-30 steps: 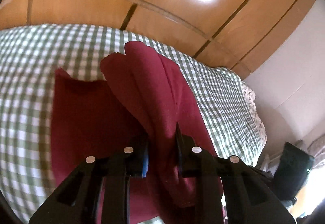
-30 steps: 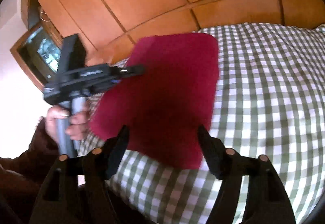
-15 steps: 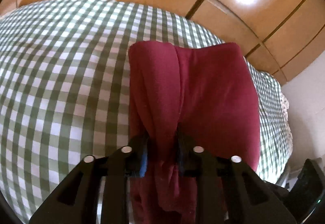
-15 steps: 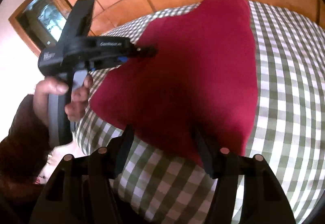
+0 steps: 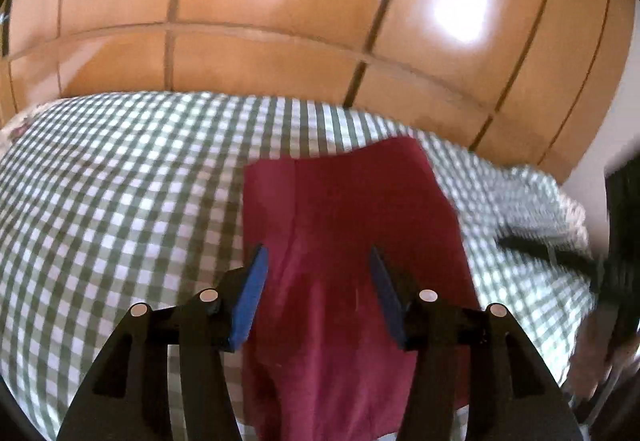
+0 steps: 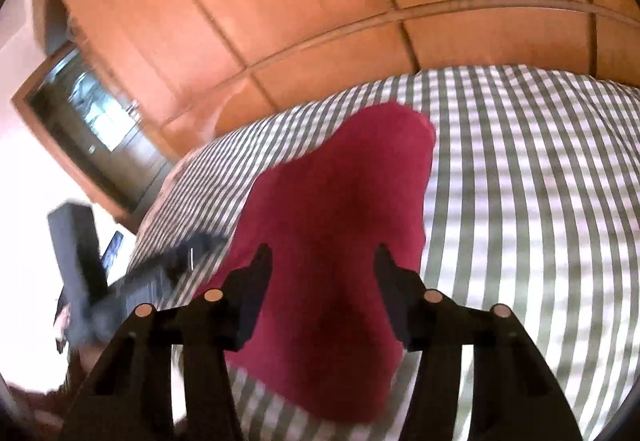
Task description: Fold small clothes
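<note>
A dark red garment (image 5: pixel 352 225) lies folded in a long strip on the green-and-white checked bedspread (image 5: pixel 120 201). My left gripper (image 5: pixel 317 249) hovers over its near half. The jaws are opening and the blue pads (image 5: pixel 250 293) stand clear of the cloth. In the right wrist view the same garment (image 6: pixel 340 209) stretches away from my right gripper (image 6: pixel 323 249). Its jaws are closing but stand apart above the cloth and press on nothing. The left gripper (image 6: pixel 152 281) shows there as a dark blur at the bed's left edge.
Orange-brown wooden wardrobe doors (image 5: pixel 280 21) rise behind the bed. A wood-framed glass panel (image 6: pixel 84 121) sits in the wall at the left. The other gripper (image 5: pixel 560 253) blurs across the bed's right corner. The bedspread (image 6: pixel 540 201) spreads wide to the right of the garment.
My left gripper has let go of the red fold and its jaws have spread. The garment now lies flat in a strip. Both views have shifted, and the right jaws have narrowed slightly.
</note>
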